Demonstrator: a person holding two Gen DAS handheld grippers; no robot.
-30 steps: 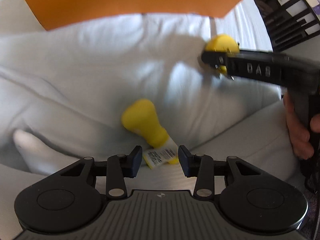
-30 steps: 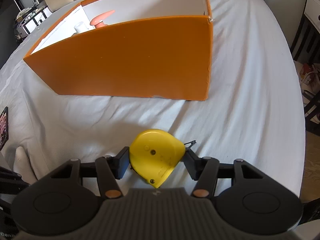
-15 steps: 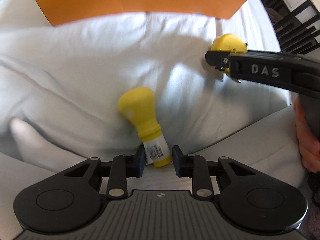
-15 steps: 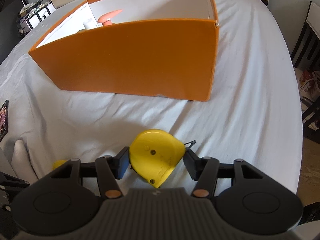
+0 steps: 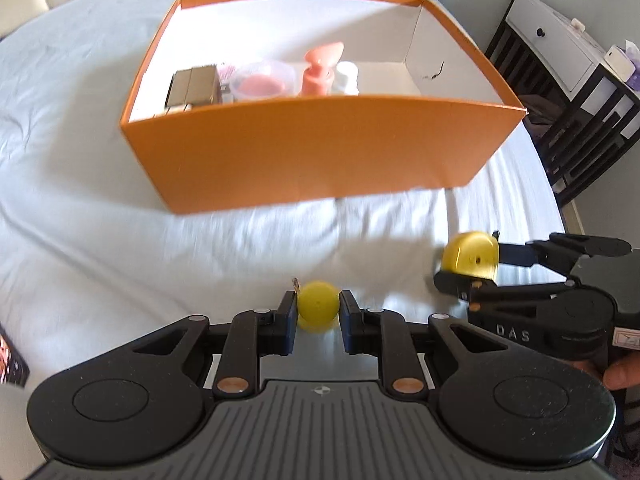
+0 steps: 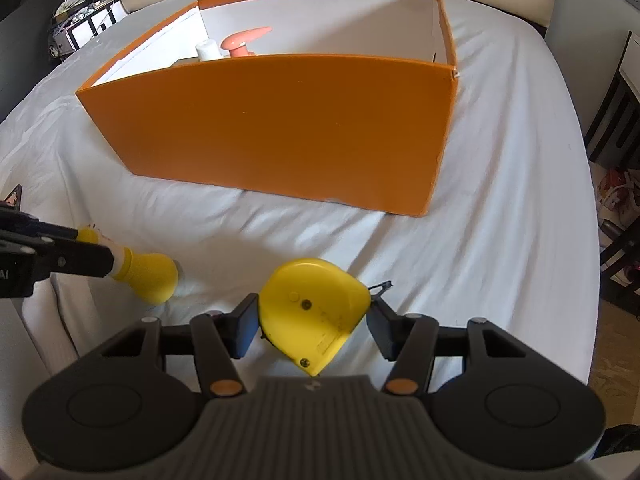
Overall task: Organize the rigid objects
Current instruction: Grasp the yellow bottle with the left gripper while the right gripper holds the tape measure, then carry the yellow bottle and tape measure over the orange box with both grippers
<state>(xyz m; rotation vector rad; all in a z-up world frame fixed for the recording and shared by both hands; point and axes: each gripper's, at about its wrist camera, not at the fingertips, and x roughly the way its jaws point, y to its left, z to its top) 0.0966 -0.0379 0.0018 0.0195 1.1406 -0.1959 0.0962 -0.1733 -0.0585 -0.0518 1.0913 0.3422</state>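
Left gripper (image 5: 318, 307), jaws just closing, clamps the yellow bottle (image 6: 146, 277) by its neck, right gripper (image 6: 310, 322) pinches the yellow tape measure (image 6: 312, 322), both lifted to clear the orange box (image 5: 312, 160) wall.

The white letters "DAS" are showing on the black body of the right gripper (image 5: 472, 268), seen from the left wrist view. In the right wrist view, only a cut-off fragment reading "AI" is showing at the frame's left edge on the black body of the left gripper (image 6: 102, 258). Nothing else is reading clearly: any marking on the yellow tape measure (image 6: 312, 312) is staying too faint to make out.
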